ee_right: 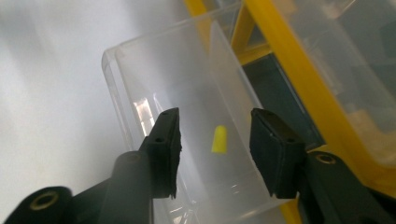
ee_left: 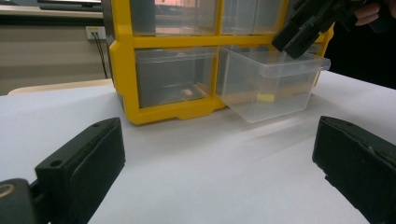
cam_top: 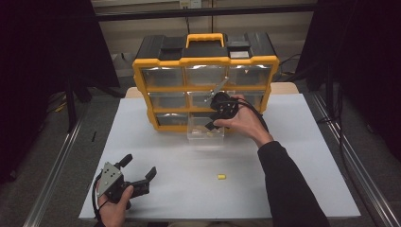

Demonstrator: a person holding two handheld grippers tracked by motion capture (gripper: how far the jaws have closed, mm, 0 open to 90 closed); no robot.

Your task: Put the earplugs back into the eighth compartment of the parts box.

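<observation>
judging by how things lie, the job of putting small yellow earplug-like pieces into the organiser looks about half done. nearest, at the near left of the white table (cam_top: 283, 156), the left gripper (cam_top: 140, 172) rests in the person's hand with its jaws spread wide and nothing between them. a little farther in, to the right of centre, one small yellow foam plug (cam_top: 221, 177) lies loose on the table, well apart from both grippers; that one seems left to fetch. farther on, the clear plastic drawer (cam_top: 204, 133) stands pulled out from the bottom row of the yellow-and-black drawer cabinet (cam_top: 205, 61), and a second yellow plug (ee_right: 219, 139) lies on its floor. the right gripper (ee_right: 215, 144) hangs over that drawer, jaws parted, the plug below them and released. after the loose plug goes in, the drawer would need pushing shut.
</observation>
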